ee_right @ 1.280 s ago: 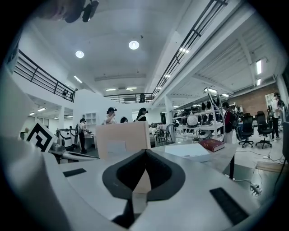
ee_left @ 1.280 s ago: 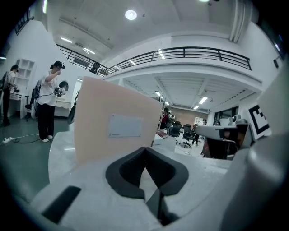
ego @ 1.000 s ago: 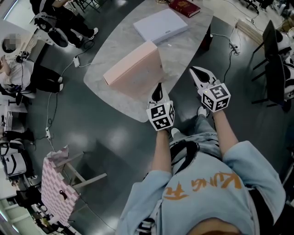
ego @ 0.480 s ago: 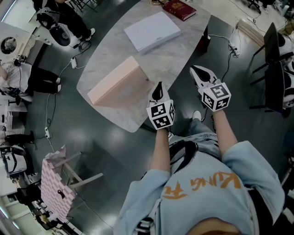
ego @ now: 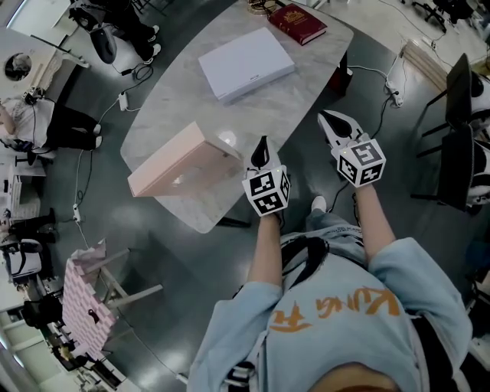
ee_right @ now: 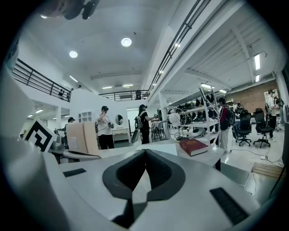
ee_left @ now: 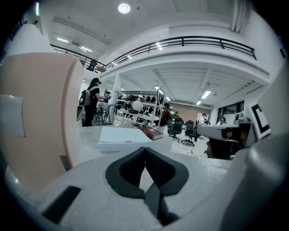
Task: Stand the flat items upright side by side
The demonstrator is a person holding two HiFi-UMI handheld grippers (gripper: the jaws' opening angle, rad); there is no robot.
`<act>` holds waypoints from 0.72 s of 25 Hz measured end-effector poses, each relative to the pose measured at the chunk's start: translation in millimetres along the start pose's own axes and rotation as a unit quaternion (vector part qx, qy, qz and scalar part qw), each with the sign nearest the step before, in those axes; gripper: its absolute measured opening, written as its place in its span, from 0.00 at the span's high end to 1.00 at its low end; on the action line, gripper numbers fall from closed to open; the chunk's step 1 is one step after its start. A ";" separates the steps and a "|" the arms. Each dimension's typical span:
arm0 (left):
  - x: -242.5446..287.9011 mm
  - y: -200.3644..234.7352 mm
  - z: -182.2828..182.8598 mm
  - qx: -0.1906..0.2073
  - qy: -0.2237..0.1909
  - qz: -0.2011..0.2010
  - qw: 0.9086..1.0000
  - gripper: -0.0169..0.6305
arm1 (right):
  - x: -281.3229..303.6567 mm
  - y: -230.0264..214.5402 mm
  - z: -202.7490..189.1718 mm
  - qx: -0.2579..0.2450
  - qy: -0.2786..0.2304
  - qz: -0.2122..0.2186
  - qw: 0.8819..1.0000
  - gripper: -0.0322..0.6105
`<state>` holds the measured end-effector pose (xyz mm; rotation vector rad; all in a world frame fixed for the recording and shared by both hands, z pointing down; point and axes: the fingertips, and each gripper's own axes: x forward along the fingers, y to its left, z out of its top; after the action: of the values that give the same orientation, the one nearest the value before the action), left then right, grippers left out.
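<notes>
A pink flat box point(ego: 184, 161) stands upright on the near part of the marble table point(ego: 168, 107). A white flat box point(ego: 246, 63) lies flat farther back, with a dark red book point(ego: 302, 23) flat beyond it. My left gripper point(ego: 262, 153) is shut and empty at the table's near edge, just right of the pink box point(ee_left: 36, 122). My right gripper point(ego: 331, 122) is shut and empty, over the floor beside the table's right edge. The left gripper view shows the shut left gripper point(ee_left: 145, 149), the white box point(ee_left: 124, 137) and the book point(ee_left: 153, 132). The right gripper point(ee_right: 145, 151) looks toward the book point(ee_right: 194, 146) and the pink box point(ee_right: 83, 137).
People stand at shelves and desks beyond the table point(ee_right: 144, 124). A pink patterned stool point(ego: 88, 306) is on the floor at the lower left. Cables point(ego: 84, 184) run across the floor left of the table. Black chairs point(ego: 459, 138) stand at the right.
The table and its boxes have slid left and down in the head view as I moved sideways along the table's edge. Both grippers stayed shut and empty.
</notes>
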<state>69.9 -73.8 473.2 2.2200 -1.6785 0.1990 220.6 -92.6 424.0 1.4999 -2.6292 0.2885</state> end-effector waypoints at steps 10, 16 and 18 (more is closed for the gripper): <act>26.5 -17.6 5.7 -0.022 -0.009 0.041 0.999 0.95 | 13.7 -39.8 5.9 -0.018 0.021 0.039 0.999 0.95; 36.2 -9.8 5.0 -0.036 -0.010 0.072 0.997 0.95 | 29.4 -50.7 7.4 -0.025 0.030 0.059 0.997 0.95; 39.0 -7.4 7.5 -0.039 -0.012 0.080 0.996 0.95 | 35.8 -51.7 9.7 -0.025 0.030 0.067 0.997 0.95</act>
<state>87.4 -109.9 477.2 2.0414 -1.8456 0.1439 246.9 -150.4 426.9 1.2824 -2.6723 0.2732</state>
